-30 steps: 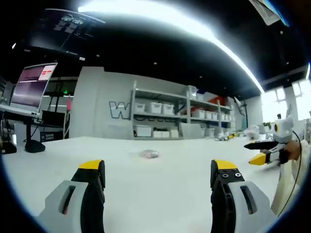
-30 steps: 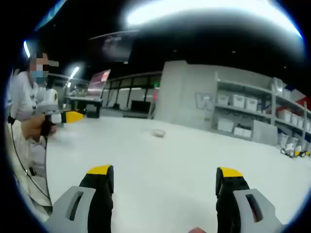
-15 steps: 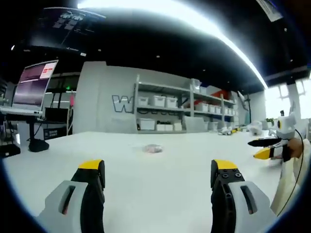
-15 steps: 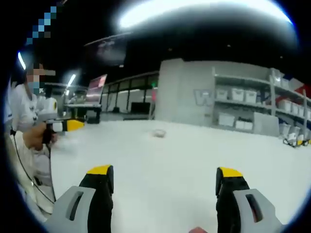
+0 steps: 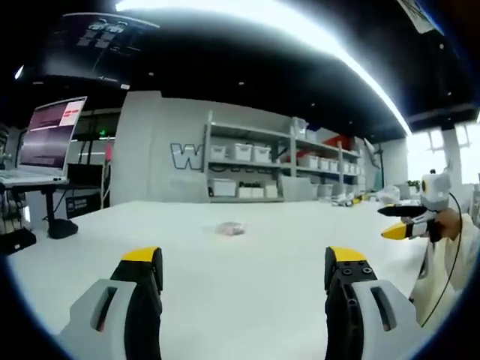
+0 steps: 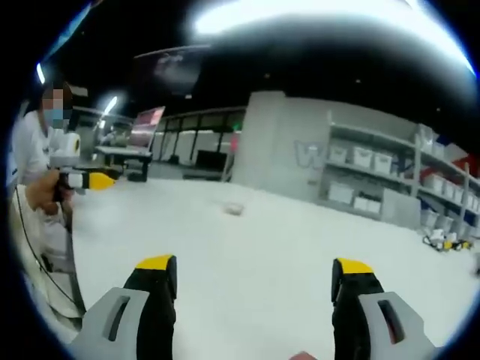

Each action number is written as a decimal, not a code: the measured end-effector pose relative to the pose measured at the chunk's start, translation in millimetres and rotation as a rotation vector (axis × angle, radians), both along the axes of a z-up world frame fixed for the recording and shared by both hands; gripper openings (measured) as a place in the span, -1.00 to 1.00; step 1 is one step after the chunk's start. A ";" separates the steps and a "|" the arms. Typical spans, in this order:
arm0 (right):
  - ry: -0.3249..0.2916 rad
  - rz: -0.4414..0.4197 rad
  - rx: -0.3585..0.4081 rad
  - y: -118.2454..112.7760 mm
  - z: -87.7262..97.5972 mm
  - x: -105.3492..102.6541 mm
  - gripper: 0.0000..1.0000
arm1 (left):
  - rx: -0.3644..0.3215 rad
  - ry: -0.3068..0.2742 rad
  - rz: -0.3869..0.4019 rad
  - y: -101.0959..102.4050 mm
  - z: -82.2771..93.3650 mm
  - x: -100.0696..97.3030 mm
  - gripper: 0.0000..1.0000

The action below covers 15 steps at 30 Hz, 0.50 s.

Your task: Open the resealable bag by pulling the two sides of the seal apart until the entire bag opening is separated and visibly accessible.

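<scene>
A small clear resealable bag [image 5: 232, 229] with something pinkish inside lies flat far out on the white table [image 5: 247, 277]; the right gripper view shows the bag [image 6: 233, 209] just as small and distant. My left gripper [image 5: 244, 266] is open, its yellow-tipped jaws wide apart and empty, well short of the bag. My right gripper [image 6: 255, 274] is open and empty too. In the left gripper view the right gripper [image 5: 401, 225] comes in at the right edge, held in a hand. In the right gripper view the left gripper [image 6: 86, 181] shows at the left, held by a person in white.
Shelves with white bins [image 5: 255, 169] line the far wall. A laptop on a stand [image 5: 46, 139] is at the left beyond the table. The person [image 6: 34, 165] stands at the table's near edge. A cable hangs from each hand-held gripper.
Both views have shifted slightly with the hands; the bag has not moved on the table. Both grippers stay open and empty.
</scene>
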State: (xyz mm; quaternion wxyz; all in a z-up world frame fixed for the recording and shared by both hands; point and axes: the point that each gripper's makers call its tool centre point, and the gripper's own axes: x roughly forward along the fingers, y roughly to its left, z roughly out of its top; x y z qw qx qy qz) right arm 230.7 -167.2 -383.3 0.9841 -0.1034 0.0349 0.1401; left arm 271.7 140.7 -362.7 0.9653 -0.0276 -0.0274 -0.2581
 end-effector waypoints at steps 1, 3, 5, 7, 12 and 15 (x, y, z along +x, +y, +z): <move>0.003 0.000 0.000 0.1 -0.7 -0.2 0.71 | 0.002 -0.003 0.001 0.1 0.9 0.2 0.75; 0.003 -0.002 -0.005 -1.0 -0.9 -0.7 0.71 | 0.006 -0.003 0.004 0.7 0.9 0.9 0.74; -0.002 -0.010 -0.006 -4.1 0.6 -1.4 0.71 | 0.008 0.004 0.004 0.9 -0.5 1.1 0.74; -0.004 -0.018 -0.005 -7.5 1.3 -2.0 0.71 | 0.006 0.008 0.004 0.9 -1.5 1.1 0.74; -0.002 -0.034 -0.008 -13.7 -0.2 -3.3 0.71 | 0.009 0.014 0.007 1.7 -3.6 0.3 0.74; -0.001 -0.036 -0.009 -15.4 -0.9 -3.5 0.71 | 0.007 0.013 0.009 2.4 -3.4 -0.1 0.74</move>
